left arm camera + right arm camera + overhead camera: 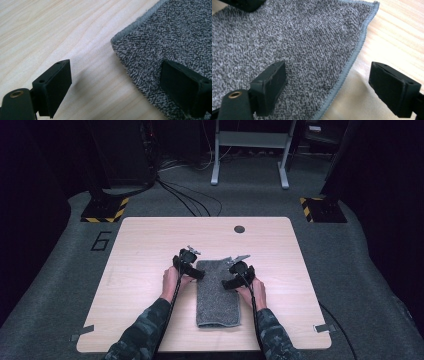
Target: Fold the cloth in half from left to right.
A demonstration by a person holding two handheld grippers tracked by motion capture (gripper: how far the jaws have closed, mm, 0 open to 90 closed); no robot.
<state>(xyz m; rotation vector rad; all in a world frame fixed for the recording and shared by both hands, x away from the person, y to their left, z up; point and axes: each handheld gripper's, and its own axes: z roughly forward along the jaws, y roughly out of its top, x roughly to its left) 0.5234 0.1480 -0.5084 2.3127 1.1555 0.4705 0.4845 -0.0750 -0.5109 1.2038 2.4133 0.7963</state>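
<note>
A grey terry towel (217, 295) lies folded into a long strip on the middle of the wooden table (145, 250). My left gripper (198, 273) is at the towel's far left corner and my right gripper (229, 282) at its far right edge, both low over it. In the left gripper view the gripper (116, 72) is open, one jaw over bare wood and the other over the towel (175, 32), straddling its corner. In the right gripper view the gripper (328, 70) is open astride the towel's hemmed edge (352, 65), with nothing pinched. The left gripper's jaw (244, 3) shows at the top.
A dark round grommet (239, 229) sits near the table's far edge. Tape strips (322, 327) mark the near corners. Behind the table are cables (190, 200), a white desk frame (250, 150) and striped floor blocks (105, 210) on grey carpet.
</note>
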